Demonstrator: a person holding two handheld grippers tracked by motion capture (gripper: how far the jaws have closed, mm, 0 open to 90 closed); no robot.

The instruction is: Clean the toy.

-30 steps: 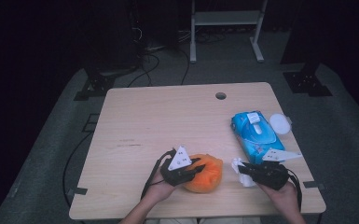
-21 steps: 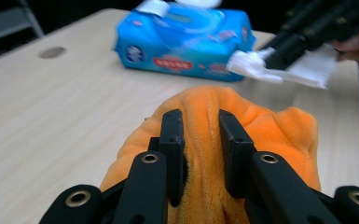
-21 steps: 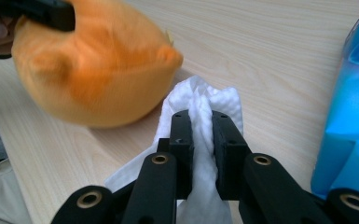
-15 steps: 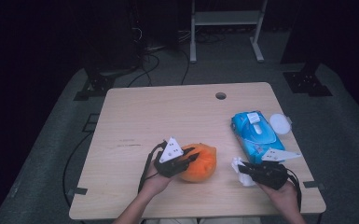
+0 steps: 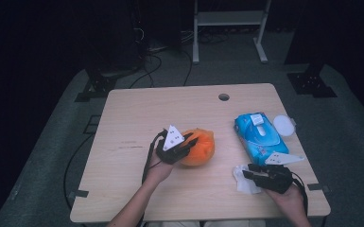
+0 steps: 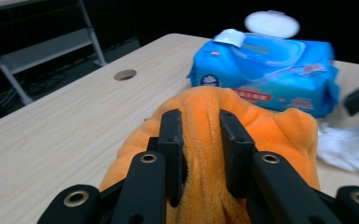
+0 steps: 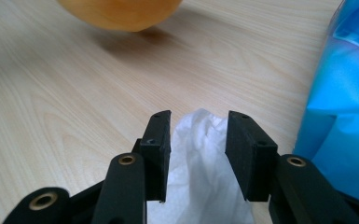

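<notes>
My left gripper [image 5: 191, 142] is shut on a soft orange plush thing [image 5: 201, 147], pinching a fold of it near the middle of the table [image 5: 137, 113]. In the left gripper view the jaws [image 6: 199, 119] squeeze the orange fabric [image 6: 284, 135] tightly. My right gripper [image 5: 247, 173] lies near the table's front right. Its jaws have just been opening and now stand apart [image 7: 199, 119], with a crumpled white wipe [image 7: 200, 163] loose between them. The wipe [image 5: 241, 181] rests on the wood.
A blue pack of wet wipes [image 5: 259, 136] lies at the right with its round white lid [image 5: 283, 125] flipped open. A cable hole [image 5: 223, 97] sits near the table's far edge. A metal rack [image 5: 229, 19] stands on the floor beyond.
My left gripper carried the orange thing a little away from the front edge and slightly up. The right hand stayed put beside the white wipe.
</notes>
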